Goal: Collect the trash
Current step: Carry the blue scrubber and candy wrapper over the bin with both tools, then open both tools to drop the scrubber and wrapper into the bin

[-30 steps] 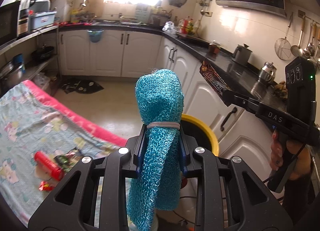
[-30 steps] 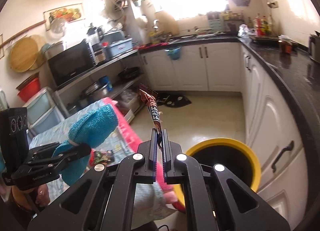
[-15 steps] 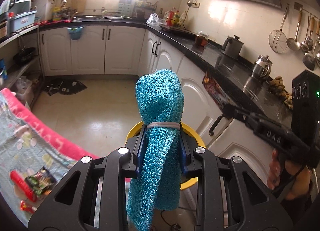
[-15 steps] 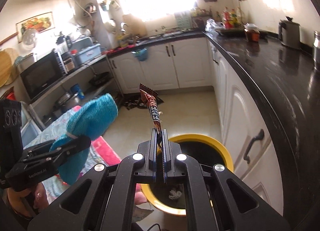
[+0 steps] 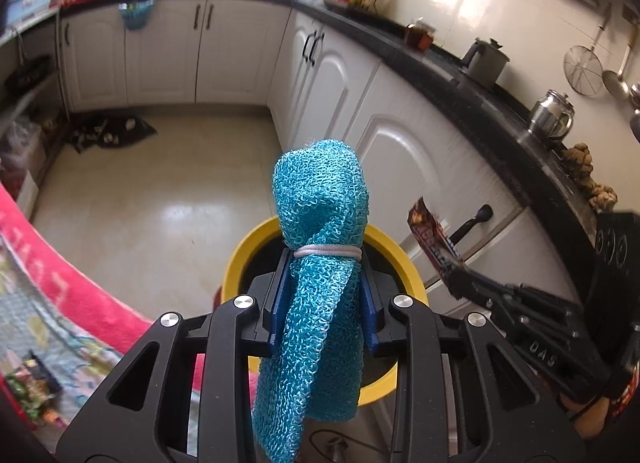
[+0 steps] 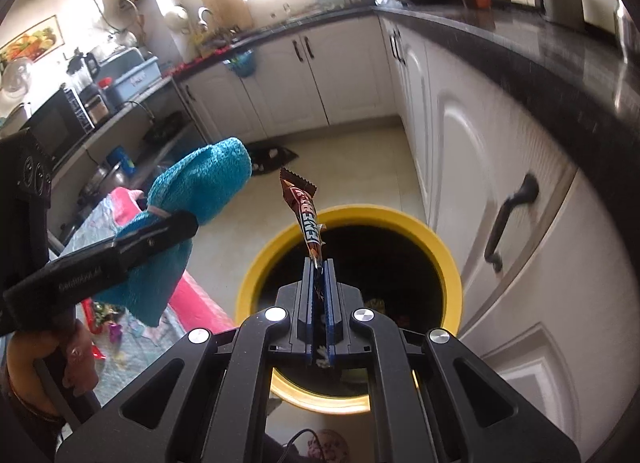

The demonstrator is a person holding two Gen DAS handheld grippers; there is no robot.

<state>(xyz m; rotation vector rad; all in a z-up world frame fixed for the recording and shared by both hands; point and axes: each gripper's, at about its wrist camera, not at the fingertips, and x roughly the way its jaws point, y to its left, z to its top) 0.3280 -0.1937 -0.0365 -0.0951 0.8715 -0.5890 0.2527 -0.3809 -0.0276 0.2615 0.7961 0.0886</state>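
My right gripper is shut on a brown candy bar wrapper and holds it upright above the yellow-rimmed trash bin; some trash lies inside. The wrapper and right gripper also show in the left wrist view, over the bin's right rim. My left gripper is shut on a teal knitted cloth bound with a rubber band, held above the bin's near-left side. The cloth shows left of the wrapper in the right wrist view.
A table with a pink-edged patterned cloth stands left of the bin, with wrappers on it. White cabinets under a black countertop run close on the right. A dark mat lies on the tiled floor.
Both grippers have moved forward and tilted down toward the bin. The wrapper and the cloth now hang above the bin's opening. Both grips are unchanged.
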